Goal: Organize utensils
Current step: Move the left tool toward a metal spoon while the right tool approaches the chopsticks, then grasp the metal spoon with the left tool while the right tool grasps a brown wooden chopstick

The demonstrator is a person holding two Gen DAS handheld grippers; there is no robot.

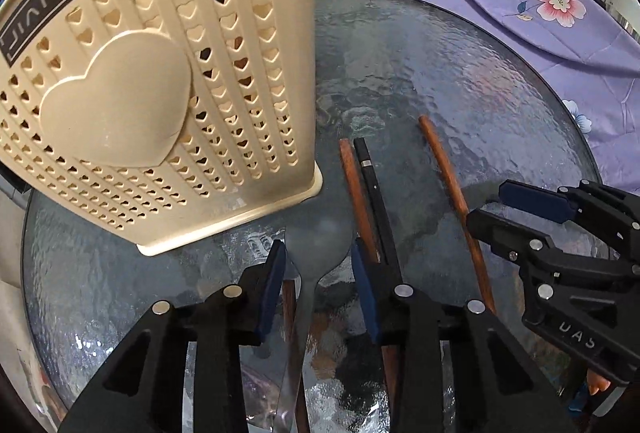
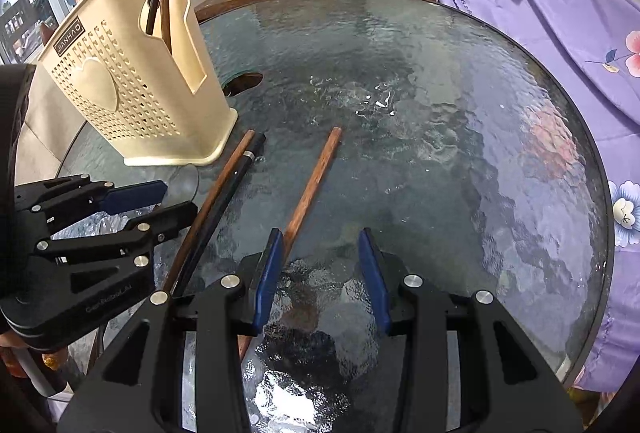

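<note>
Glass table (image 1: 440, 73): only the left view shows the spoon (image 1: 320, 229) inside the left gripper (image 1: 318, 247), pinch unclear; right gripper (image 2: 321, 235) spread.

- Cream plastic utensil holder (image 2: 140, 89), perforated with small heart-shaped holes, a raised heart on its face and a dark label band near the rim; it stands upright on the tabletop at the left; a tall cut-out in its side wall shows a brown stick and a dark one already standing inside
- Grey spoon (image 1: 318, 245) lying flat just in front of the holder's base, bowl toward the holder, handle running back toward the camera
- Brown wooden chopstick (image 2: 208, 209) and black chopstick with a silver band (image 2: 224, 201) lying side by side, touching
- Second brown wooden chopstick (image 2: 312, 185) lying apart to their right, angled
</note>
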